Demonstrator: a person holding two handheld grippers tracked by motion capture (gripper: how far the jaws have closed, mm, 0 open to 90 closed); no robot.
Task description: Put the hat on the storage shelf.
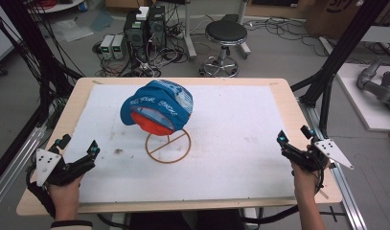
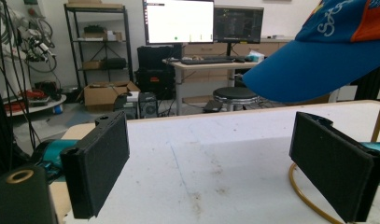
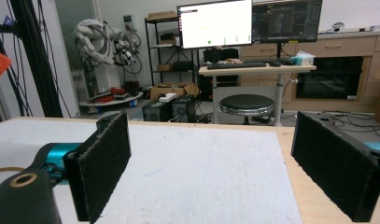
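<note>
A blue cap [image 1: 159,103] with white lettering and an orange underside sits on a thin brass-coloured stand with a ring base [image 1: 167,162] in the middle of the table. My left gripper [image 1: 91,154] rests near the front left corner, open and holding nothing, apart from the stand. In the left gripper view the open gripper [image 2: 208,158] faces the table, with the cap's brim [image 2: 318,60] overhead at upper right and the ring base [image 2: 297,189] beside the right jaw. My right gripper [image 1: 282,145] is at the table's right edge, open [image 3: 211,163], nothing between its jaws.
A white mat [image 1: 231,124] covers the wooden table [image 1: 287,96]. Beyond the far edge stand a black stool [image 1: 226,33] and computer boxes with cables [image 1: 144,28]. Black frame posts [image 1: 336,62] rise at the right, with a grey robot arm [image 1: 379,86] past them.
</note>
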